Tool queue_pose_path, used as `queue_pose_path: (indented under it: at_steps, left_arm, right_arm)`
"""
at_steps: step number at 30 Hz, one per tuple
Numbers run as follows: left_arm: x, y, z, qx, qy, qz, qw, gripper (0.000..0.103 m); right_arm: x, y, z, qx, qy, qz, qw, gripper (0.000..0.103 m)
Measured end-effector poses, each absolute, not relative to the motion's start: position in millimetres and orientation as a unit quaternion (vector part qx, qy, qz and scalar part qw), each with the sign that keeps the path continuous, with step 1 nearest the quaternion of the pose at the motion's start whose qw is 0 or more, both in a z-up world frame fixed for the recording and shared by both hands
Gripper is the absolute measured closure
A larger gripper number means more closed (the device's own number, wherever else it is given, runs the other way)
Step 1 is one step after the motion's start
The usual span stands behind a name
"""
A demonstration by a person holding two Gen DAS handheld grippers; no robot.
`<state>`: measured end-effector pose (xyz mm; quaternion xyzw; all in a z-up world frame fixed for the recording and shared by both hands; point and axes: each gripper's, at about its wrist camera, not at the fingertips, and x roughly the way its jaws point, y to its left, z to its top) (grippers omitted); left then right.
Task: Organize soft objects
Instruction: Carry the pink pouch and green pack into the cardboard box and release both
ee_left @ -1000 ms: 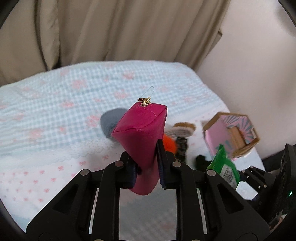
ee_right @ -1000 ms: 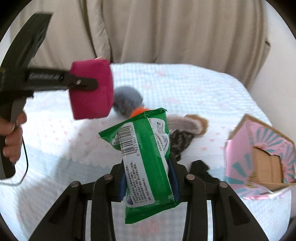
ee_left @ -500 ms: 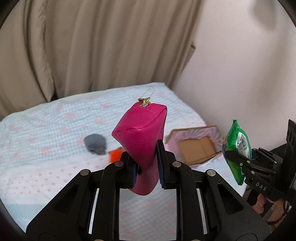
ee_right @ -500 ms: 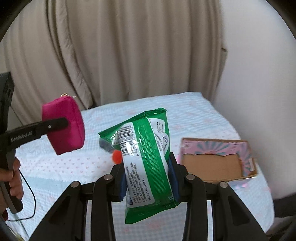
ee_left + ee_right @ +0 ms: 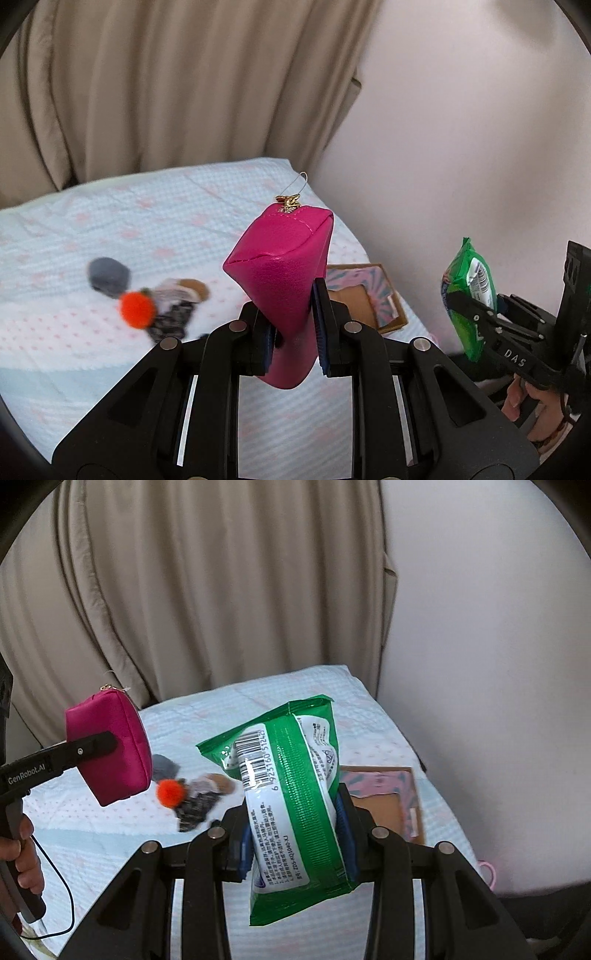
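Observation:
My left gripper is shut on a magenta zip pouch, held high above the bed; the pouch also shows in the right wrist view. My right gripper is shut on a green pack of wet wipes, also held up in the air; the pack shows at the right of the left wrist view. On the bed lie a grey soft ball, an orange pompom and dark patterned cloth pieces. A pink-lined open cardboard box sits near the bed's right edge.
The bed has a pale blue checked cover with pink marks. Beige curtains hang behind it and a white wall stands to the right. The bed's right edge drops off beside the box.
Both grippers have lifted up and back from the bed with their objects. The bed, the soft things and the box now look smaller and farther below.

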<state>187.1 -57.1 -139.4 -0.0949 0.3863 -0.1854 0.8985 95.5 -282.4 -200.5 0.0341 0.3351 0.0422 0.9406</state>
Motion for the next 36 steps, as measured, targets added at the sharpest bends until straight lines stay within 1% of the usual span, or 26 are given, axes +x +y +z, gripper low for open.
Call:
queue_pose_path:
  at_steps: [5,10,18,27,31,36]
  left_arm:
    - [213.1,-127.6,-171.6,-0.101,0.417,-0.19,0.883,0.087]
    - [250.3,-175.9,-219.1,-0.099,0.461,-0.186,0.862,0.087]
    - [324.1,-206.3,-314.9,-0.119,0.535,-0.167,0.819,0.087]
    - [363.1,-223.8,-389.3,-0.103,0.608,-0.136,0.775,0.087]
    - [370.5,-225.2,-402.6,-0.091,0.626,-0.124,0.764,0.087]
    - [374.4,-233.1,-396.3,-0.04,0.627,-0.116,0.77,0.086]
  right_arm:
    - [123.2,-331.9,-222.1,0.035,0.363,0.042,0.93,0.068]
    - [162.4,-369.9,-266.5,0.038,0.397,0.043,0.916,0.068]
    - [227.2,-390.9,-334.3,0.036,0.444,0.055,0.894,0.068]
    - [273.3,-394.7,-400.5,0.04,0.489,0.075,0.868,0.068]
    - [279.0,-384.6,-423.0,0.024,0.506,0.088,0.857,0.068]
    - [280.3,-378.4,-435.2,0.013,0.517,0.097,0.85,0.067]
